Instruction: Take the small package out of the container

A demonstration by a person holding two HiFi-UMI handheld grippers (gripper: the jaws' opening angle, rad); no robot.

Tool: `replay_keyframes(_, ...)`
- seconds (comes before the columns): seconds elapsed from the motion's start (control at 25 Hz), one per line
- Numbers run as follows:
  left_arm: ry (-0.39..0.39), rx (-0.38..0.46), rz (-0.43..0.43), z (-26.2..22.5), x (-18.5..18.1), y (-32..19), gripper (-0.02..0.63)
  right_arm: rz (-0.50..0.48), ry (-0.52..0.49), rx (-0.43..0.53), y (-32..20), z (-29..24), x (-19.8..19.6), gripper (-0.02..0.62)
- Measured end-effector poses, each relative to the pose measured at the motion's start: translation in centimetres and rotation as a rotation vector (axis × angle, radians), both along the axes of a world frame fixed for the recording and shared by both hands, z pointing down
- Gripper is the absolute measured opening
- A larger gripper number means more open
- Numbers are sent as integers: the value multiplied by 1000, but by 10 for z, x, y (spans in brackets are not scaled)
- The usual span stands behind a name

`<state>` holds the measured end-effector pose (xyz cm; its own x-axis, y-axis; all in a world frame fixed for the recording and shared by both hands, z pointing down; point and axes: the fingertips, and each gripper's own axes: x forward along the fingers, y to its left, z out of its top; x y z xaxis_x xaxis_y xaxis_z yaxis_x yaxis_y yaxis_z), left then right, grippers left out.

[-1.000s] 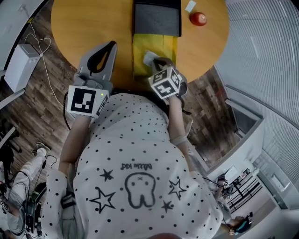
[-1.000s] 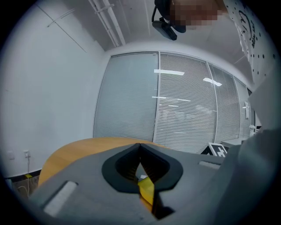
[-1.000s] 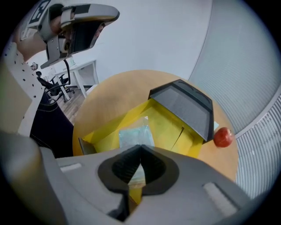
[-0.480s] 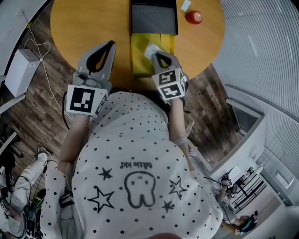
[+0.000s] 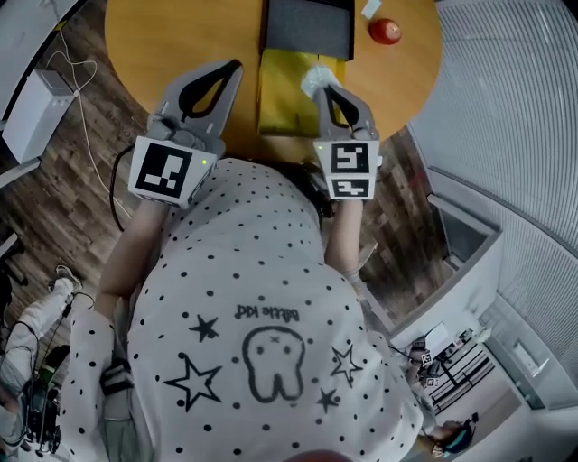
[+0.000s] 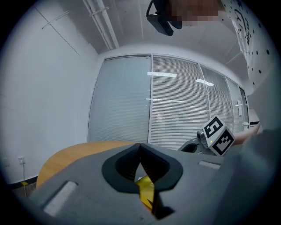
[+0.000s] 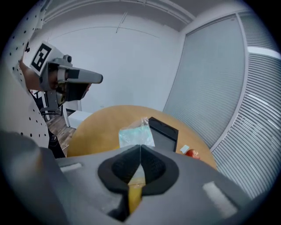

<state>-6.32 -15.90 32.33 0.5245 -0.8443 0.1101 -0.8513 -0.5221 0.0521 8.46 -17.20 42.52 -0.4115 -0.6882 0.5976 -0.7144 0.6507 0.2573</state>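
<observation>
right hand-held gripper (image 5: 327,90), jaws clamped together on the small clear package (image 5: 316,79). compared with a second ago, this gripper has risen and tilted up from low over the near end of the yellow container (image 5: 282,90), and the package has come up with it. the package now stands out past the jaw tips, above the container's far right part and apparently free of its walls; the lift-out looks all but done, with only carrying aside and setting down left. left hand-held gripper (image 5: 235,67), jaws together and empty, is held over bare bench (image 5: 172,41) just left of the container. a black box (image 5: 307,27) touches the container's far end; a red round object (image 5: 386,31) lies beyond at far right. the bench's curved rim runs close on the right, leaving a narrow strip; the wider open wood lies to the left.
</observation>
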Motion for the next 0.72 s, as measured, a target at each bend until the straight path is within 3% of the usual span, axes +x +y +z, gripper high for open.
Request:
replay_keyframes(0.56, 21, 73, -25, -28, 7, 17, 3, 40, -119, 141, 16, -70, 13, 3)
replay_keyframes(0.72, 33, 85, -29, -26, -11, 19, 3, 70, -141, 178, 19, -80, 2, 3)
